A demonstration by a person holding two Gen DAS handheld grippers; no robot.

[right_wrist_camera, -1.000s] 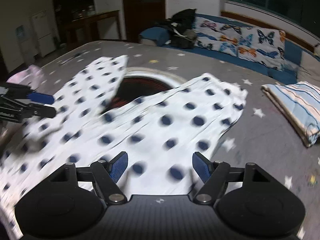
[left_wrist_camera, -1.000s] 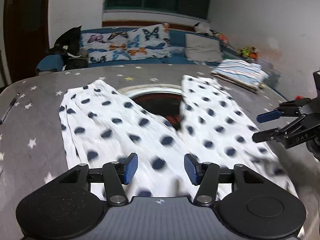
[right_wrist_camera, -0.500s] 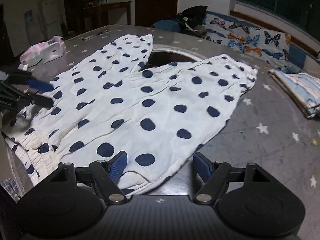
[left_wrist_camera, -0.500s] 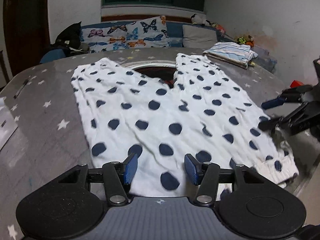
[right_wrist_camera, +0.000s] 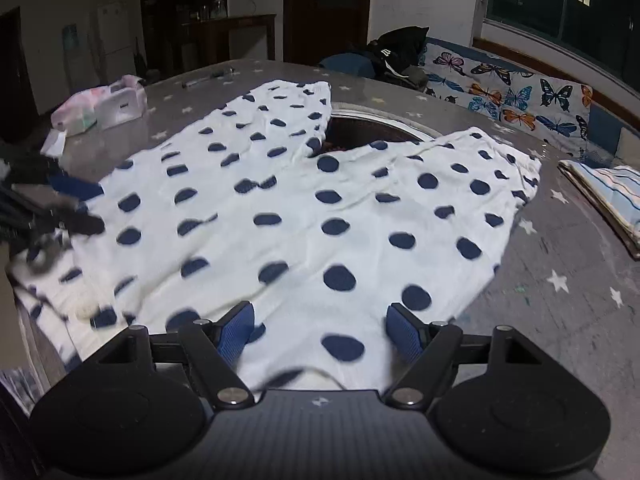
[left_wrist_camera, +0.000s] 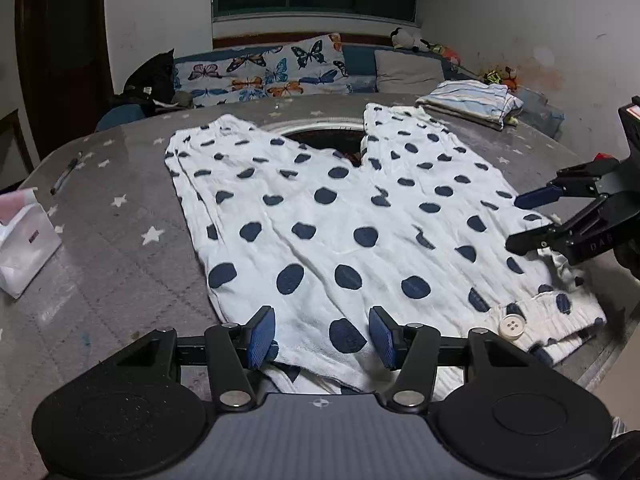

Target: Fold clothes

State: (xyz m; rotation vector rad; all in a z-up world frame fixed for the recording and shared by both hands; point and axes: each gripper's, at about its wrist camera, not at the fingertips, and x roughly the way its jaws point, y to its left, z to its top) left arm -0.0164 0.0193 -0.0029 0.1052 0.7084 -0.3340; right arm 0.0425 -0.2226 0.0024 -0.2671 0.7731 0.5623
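Observation:
White trousers with dark blue polka dots (left_wrist_camera: 344,216) lie spread flat on the grey star-patterned table (left_wrist_camera: 120,240), both legs pointing away, waistband with a white button (left_wrist_camera: 512,325) at the near edge. My left gripper (left_wrist_camera: 322,338) is open, its pads straddling the waistband's left part. My right gripper (right_wrist_camera: 320,334) is open over the waistband's right part; it also shows in the left wrist view (left_wrist_camera: 528,220), open. The trousers also show in the right wrist view (right_wrist_camera: 304,216).
A round hole in the table (left_wrist_camera: 328,140) shows between the legs. A folded striped cloth (left_wrist_camera: 472,100) lies far right. A white tissue pack (left_wrist_camera: 24,240) and a pen (left_wrist_camera: 66,172) lie at left. A sofa with butterfly cushions (left_wrist_camera: 264,76) stands behind.
The trousers have settled flat on the table after moving. Both grippers have drawn back toward the near waistband edge and stay open.

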